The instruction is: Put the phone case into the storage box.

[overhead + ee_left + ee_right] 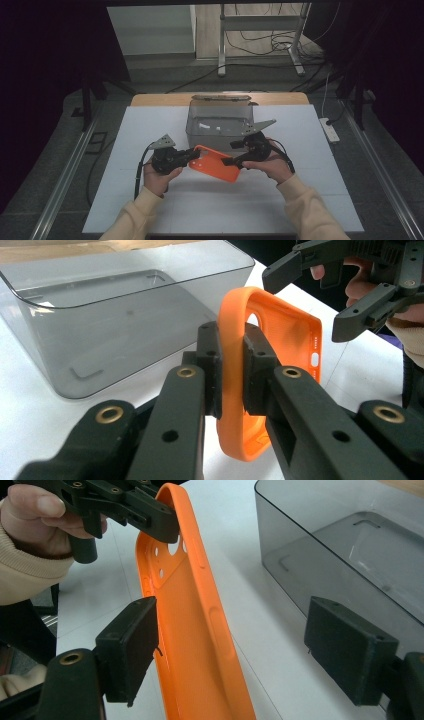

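Looking down on a white table top (165, 210) with a strip of bare wood at its far edge, standing in a dim room with dark curtains to both sides, grey floor, a metal stand and loose cables beyond, and a white power strip (329, 129) lying off the right edge. Sitting near the far middle of the table, a smoky clear plastic bin (218, 125), open at the top. Just in front of the bin, held above the white surface between 2 hand-held tongs, an orange phone case (216, 163). Lying with its long axis running from near left to far right across the table in the high view, slightly slanted, its camera-cutout end toward the left tong and its open hollow side showing in the right gripper view. Clamping the case's rim at that cutout end, the left gripper (231, 371), jaws closed down tight on the orange edge with 1 pad on each face. Reaching in at the opposite end, the right gripper (250, 650), jaws spread wide, 1 pad just beside the case's side wall and the other well apart on the bin side, gripping nothing. Cream sleeves entering from the bottom edge, 1 hand behind each tong.
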Available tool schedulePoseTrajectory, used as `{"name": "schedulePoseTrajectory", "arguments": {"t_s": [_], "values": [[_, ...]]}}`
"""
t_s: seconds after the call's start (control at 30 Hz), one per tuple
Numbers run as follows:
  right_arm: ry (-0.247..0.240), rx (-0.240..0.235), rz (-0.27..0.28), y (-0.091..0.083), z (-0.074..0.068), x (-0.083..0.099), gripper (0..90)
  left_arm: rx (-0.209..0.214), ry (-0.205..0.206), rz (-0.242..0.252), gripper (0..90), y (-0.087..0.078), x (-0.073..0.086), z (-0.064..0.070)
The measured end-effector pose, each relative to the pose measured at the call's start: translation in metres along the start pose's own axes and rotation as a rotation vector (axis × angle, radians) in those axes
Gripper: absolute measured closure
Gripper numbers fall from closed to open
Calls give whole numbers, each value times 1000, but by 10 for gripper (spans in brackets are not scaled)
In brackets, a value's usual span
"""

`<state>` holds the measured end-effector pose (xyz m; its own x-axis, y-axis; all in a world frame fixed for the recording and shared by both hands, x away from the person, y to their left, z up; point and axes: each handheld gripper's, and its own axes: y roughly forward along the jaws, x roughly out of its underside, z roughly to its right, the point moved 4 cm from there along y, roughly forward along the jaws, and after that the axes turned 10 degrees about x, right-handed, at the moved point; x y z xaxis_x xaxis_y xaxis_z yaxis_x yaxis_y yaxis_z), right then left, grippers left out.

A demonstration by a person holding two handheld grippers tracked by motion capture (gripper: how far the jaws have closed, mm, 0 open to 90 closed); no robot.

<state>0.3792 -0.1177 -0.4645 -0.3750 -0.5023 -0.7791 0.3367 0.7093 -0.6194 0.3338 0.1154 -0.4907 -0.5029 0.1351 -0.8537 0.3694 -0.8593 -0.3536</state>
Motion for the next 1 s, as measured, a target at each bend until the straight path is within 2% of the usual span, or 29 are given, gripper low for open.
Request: {"name": "schedulePoseTrajectory", "arguments": {"t_s": [0.5, 1.0], "values": [[5, -1, -7, 5, -2, 0, 223, 4, 6, 1, 813, 1, 0, 1], [9, -33, -20, 12, -8, 0, 270, 7, 13, -1, 812, 3, 0, 3]]}}
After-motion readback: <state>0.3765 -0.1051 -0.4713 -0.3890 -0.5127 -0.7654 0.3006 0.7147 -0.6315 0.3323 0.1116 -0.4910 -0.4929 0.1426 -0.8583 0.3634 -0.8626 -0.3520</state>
